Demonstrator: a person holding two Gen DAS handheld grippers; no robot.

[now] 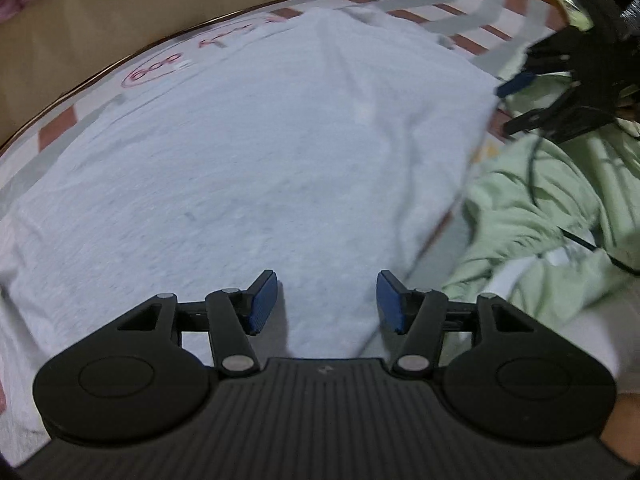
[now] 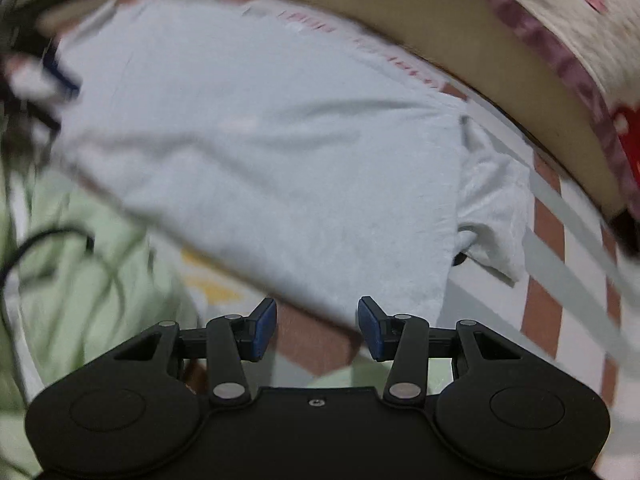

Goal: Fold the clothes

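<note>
A white T-shirt lies spread flat on a striped sheet. My left gripper is open and empty, its blue pads just above the shirt's near edge. In the right wrist view the same shirt lies ahead with one short sleeve sticking out to the right. My right gripper is open and empty, low at the shirt's near edge over the sheet. The right gripper also shows in the left wrist view beyond the shirt's right edge. The left gripper shows blurred in the right wrist view.
A pale green garment lies crumpled right of the shirt, with a black cable over it; it also shows in the right wrist view. A tan wall edges the bed's far side. A floral blanket lies beyond it.
</note>
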